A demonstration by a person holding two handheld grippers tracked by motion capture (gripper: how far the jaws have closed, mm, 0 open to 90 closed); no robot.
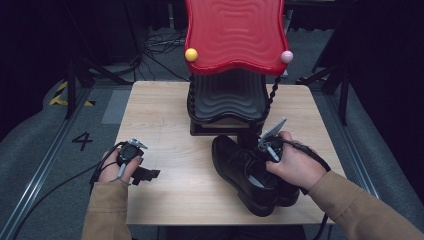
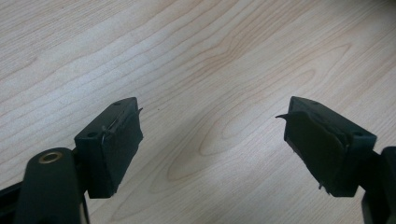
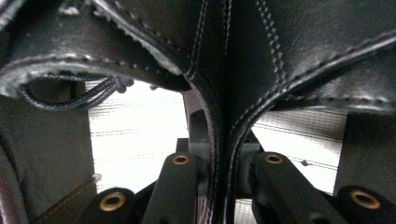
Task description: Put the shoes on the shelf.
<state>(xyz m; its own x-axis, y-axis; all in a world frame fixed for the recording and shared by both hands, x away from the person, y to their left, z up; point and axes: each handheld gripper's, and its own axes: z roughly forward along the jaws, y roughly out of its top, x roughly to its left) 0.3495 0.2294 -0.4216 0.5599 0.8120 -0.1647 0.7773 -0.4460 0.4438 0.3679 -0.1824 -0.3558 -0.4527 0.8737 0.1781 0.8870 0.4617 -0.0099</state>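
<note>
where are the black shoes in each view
High view: black shoes lower right on the table, right tool at them.
Left gripper view: not in it.
Right gripper view: stitched black leather across the top, pinched between the jaws.
Shared landmark: the table's pale wood.

Light wood tabletop in front of me, standing on a grey floor. Black "4" on the floor to my left, yellow-black tape beyond it. Cables tangled behind the tabletop. Dark stand legs back right.
</note>
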